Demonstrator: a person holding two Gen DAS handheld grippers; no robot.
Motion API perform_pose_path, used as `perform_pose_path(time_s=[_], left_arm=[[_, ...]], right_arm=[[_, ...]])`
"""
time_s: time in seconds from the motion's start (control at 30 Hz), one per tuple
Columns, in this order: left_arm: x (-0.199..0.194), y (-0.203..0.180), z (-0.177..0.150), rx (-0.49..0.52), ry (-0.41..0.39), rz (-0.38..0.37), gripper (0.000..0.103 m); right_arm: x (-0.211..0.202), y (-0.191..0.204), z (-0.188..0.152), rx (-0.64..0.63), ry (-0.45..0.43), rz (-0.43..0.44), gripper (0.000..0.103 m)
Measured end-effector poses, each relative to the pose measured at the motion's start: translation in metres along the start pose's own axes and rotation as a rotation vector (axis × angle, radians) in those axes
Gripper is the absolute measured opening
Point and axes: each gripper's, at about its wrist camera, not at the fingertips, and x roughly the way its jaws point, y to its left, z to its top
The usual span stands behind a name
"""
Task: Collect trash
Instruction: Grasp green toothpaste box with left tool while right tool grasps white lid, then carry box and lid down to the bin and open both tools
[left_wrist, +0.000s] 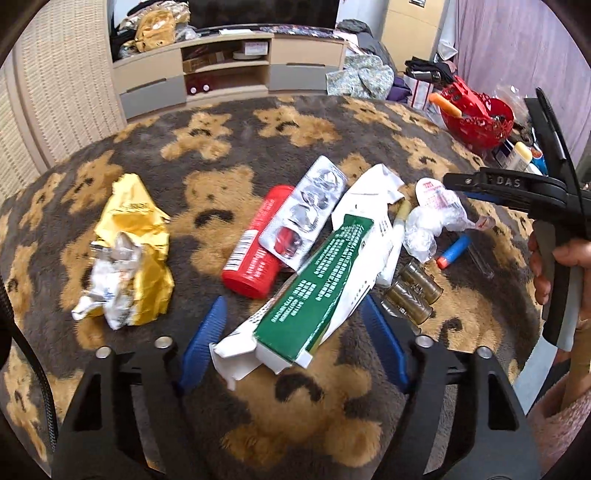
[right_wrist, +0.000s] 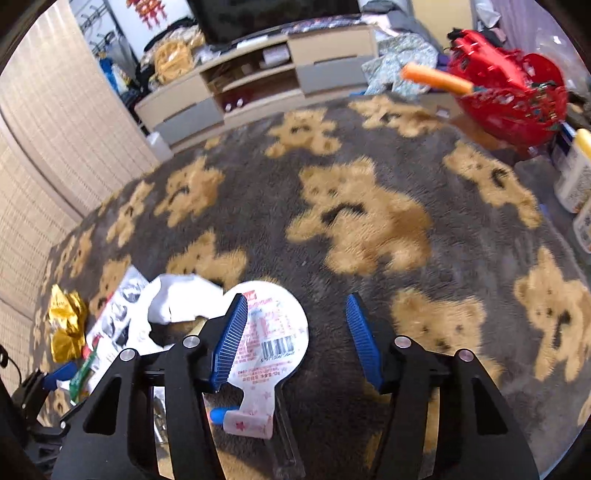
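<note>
Both sets of jaws stand partly parted, gripping nothing: the left gripper (left_wrist: 293, 334) straddles a crushed green-and-white carton (left_wrist: 314, 291), while the right gripper (right_wrist: 295, 338) has a round foil lid (right_wrist: 271, 332) beside its left pad. My guess is the grasping step: each needs to close on thin, crumpled litter lying on the plush bear-patterned rug (right_wrist: 369, 229), with the red basket (right_wrist: 513, 96) well apart
</note>
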Motion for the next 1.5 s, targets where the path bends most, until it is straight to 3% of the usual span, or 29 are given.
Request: perform_pose_path(time_s=[0.13, 0.3, 0.47, 0.87, 1.2, 1.5], left_arm=[[0.010, -0.006, -0.004, 0.012, 0.028, -0.015, 0.057], [0.008, -0.013, -0.011, 0.038, 0.022, 0.001, 0.052], [-0.003, -0.014, -0.018, 0.043, 0.012, 0.025, 0.045], [-0.068, -0.017, -0.047, -0.007, -0.034, 0.045, 0.028], [-0.137, -0.054, -0.101, -0.003, -0.078, 0.021, 0.025], [-0.156, -0.082, -0.169, -0.033, -0.058, -0.014, 0.025]], right_arm=[[0.015, 0.007, -0.009, -0.019, 0.047, 0.030, 0.056], [0.014, 0.023, -0.018, -0.066, 0.042, 0.032, 0.027], [-0.011, 0.028, -0.018, -0.096, -0.010, -0.004, 0.016], [-0.090, -0.002, -0.046, -0.081, -0.073, -0.043, 0.015], [-0.160, 0.009, -0.119, -0.123, -0.083, 0.002, 0.015], [-0.183, 0.024, -0.200, -0.176, -0.046, 0.045, 0.015]])
